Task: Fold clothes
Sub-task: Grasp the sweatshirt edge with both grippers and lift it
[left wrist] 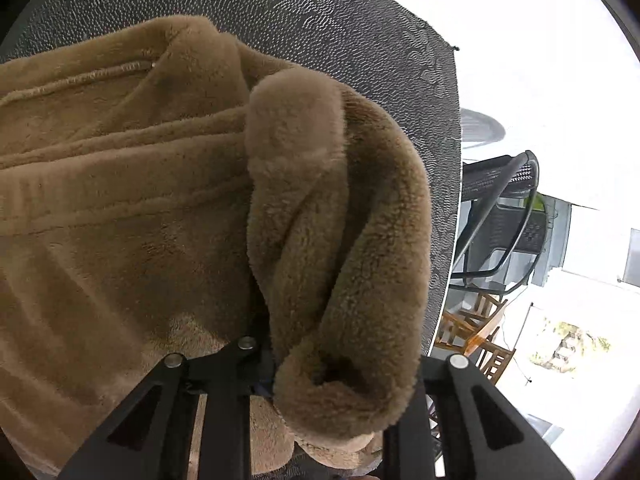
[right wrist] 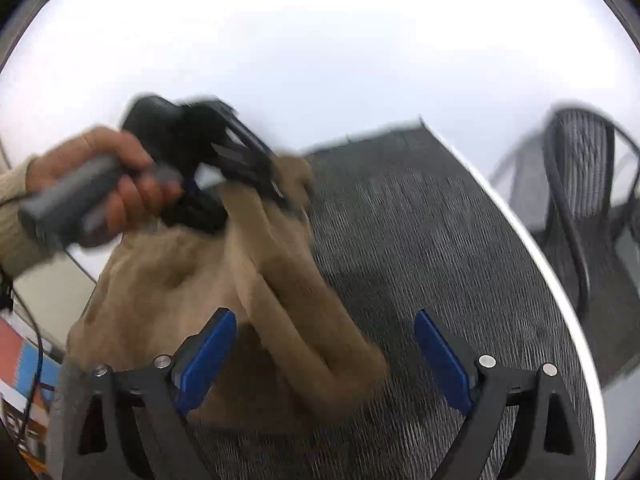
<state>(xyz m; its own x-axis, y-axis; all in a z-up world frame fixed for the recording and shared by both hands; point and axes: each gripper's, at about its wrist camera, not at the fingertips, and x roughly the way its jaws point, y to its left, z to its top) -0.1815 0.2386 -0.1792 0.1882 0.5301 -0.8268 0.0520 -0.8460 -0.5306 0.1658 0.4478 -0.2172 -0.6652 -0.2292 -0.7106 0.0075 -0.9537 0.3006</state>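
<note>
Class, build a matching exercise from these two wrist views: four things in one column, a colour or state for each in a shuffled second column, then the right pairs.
Things:
1. fleece garment
2. right gripper
3. left gripper
4. mesh chair

Descriptions:
A. jaws wide apart, holding nothing
B. black, beyond the table edge
C. tan and fluffy
D. clamped on fabric, held in a hand

Pairs: 1-C, 2-A, 3-D, 4-B

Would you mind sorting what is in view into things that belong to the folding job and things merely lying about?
Belonging to the job:
brown fleece garment
left gripper, gripping the garment
right gripper, open
dark patterned tabletop

Lying about:
black mesh chair
wooden chairs
</note>
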